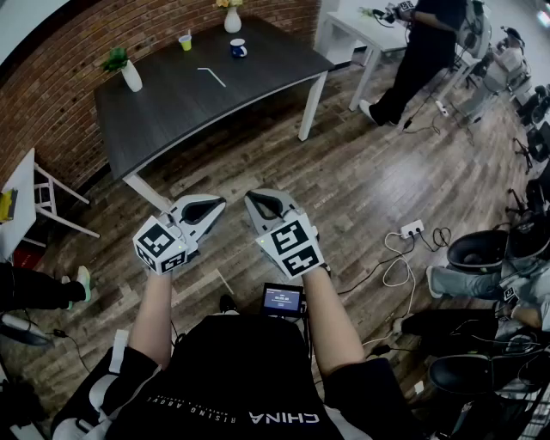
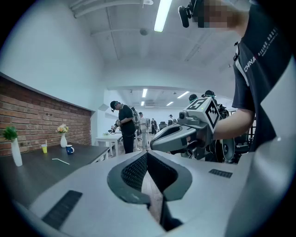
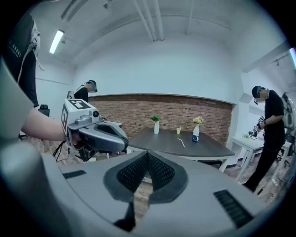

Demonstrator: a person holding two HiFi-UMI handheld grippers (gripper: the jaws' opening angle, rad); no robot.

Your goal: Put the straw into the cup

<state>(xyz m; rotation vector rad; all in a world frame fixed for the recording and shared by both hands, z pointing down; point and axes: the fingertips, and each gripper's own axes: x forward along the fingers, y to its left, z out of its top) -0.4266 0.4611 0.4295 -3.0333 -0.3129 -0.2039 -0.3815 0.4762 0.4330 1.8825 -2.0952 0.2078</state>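
A white straw [image 1: 210,76] lies flat on the dark table [image 1: 172,112] far ahead of me. Beyond it stand a blue mug [image 1: 238,49] and a small yellow cup [image 1: 185,41] with something thin sticking up from it. My left gripper [image 1: 221,204] and right gripper [image 1: 250,199] hang side by side over the wooden floor, well short of the table, both shut with nothing between the jaws. From the left gripper [image 2: 147,154] the straw [image 2: 60,161] and mug [image 2: 69,149] show at far left. From the right gripper [image 3: 148,153] the straw [image 3: 181,143] lies ahead beside the mug [image 3: 195,138].
A white vase with a green plant [image 1: 129,73] and a flower vase [image 1: 233,17] also stand on the table. A person in black [image 1: 421,51] works at a white table at the back right. A power strip with cables [image 1: 412,229] lies on the floor; a white chair [image 1: 43,198] stands left.
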